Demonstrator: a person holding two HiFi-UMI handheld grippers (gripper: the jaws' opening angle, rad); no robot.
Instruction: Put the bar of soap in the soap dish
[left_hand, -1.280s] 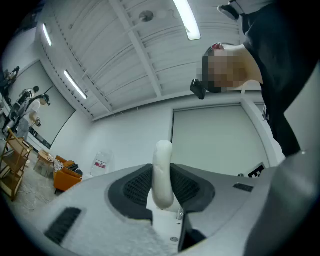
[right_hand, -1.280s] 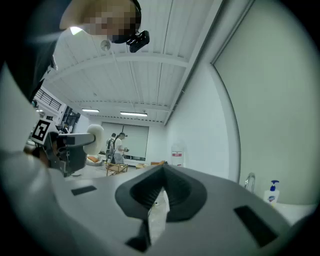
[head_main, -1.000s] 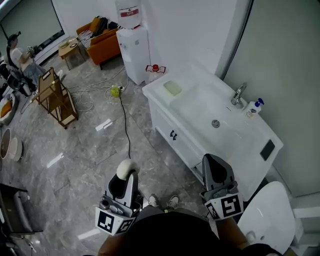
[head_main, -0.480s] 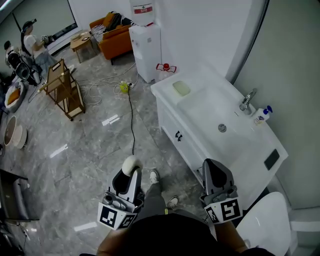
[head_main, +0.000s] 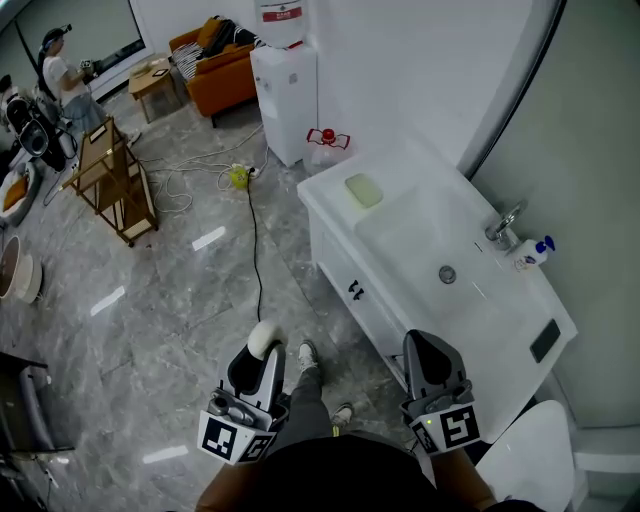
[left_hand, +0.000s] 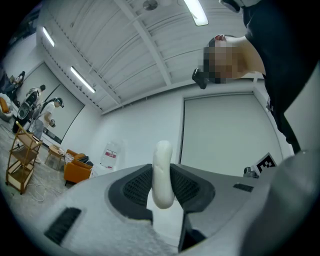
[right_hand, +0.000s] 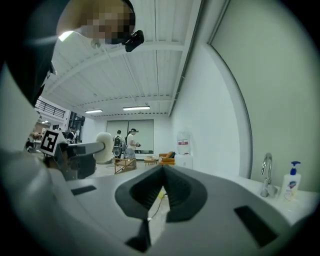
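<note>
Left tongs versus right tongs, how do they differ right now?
The left tongs grip a white bar of soap; the right tongs hold nothing. The left tongs' jaws stand apart on the bar; the right tongs' jaws meet. Both carry marker cubes.

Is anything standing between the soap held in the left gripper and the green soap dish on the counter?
Nothing visible does. The bar of soap, clamped in the left gripper, is above open floor, and the soap dish lies uncovered on the white counter's far end, with bare counter around it.
</note>
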